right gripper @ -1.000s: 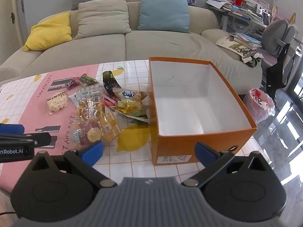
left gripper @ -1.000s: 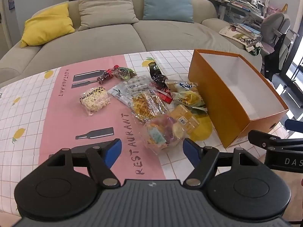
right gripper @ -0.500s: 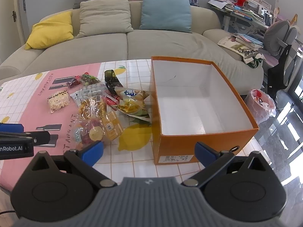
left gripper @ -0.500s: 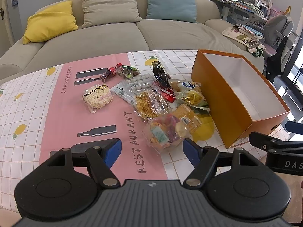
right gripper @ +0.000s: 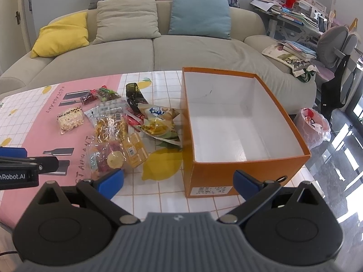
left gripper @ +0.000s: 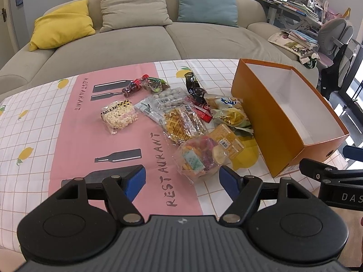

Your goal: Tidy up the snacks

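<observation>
A heap of snack packets lies on the tablecloth (left gripper: 40, 122) left of an orange box (left gripper: 274, 117) with a bare white inside (right gripper: 226, 131). Nearest me is a clear bag of mixed sweets (left gripper: 199, 156), with a yellow packet (left gripper: 229, 140), a bag of yellow crackers (left gripper: 181, 122) and a chips bag (left gripper: 229, 111) behind it. A puffed-rice block (left gripper: 119, 115) lies apart on the pink stripe. My left gripper (left gripper: 182, 180) hangs open just short of the sweets bag, holding nothing. My right gripper (right gripper: 178, 181) is open and bare in front of the box's near wall (right gripper: 238, 172).
A beige sofa (left gripper: 140, 38) with yellow, beige and blue cushions runs behind the table. A cluttered desk (right gripper: 295, 11), a grey chair (right gripper: 338, 38) and a pink rubbish bag (right gripper: 313, 127) stand on the right, beyond the table's edge.
</observation>
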Motion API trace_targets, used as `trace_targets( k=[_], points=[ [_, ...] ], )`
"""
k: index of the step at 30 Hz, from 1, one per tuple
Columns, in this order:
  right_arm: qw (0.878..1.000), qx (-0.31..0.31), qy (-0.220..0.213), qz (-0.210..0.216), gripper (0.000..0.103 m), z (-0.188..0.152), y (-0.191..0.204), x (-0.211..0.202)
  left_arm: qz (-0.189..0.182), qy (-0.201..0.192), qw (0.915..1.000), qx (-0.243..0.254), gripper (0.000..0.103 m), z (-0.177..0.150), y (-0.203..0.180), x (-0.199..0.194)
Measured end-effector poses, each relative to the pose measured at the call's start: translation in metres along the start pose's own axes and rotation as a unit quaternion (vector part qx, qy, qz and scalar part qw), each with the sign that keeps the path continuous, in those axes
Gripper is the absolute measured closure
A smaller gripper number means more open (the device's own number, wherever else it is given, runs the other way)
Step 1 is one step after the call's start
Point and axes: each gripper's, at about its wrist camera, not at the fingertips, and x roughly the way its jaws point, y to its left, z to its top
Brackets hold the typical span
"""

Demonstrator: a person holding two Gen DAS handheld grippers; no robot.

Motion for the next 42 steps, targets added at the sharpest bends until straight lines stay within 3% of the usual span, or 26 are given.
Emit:
trace_targets(
  k=[42],
  points=[
    [1.0, 0.006, 0.019, -0.004, 0.003, 0.0002, -0.0002, 0.0063, -0.002, 0.008, 1.0, -0.002, 0.017, -0.0039, 0.0, 0.0024]
  ],
)
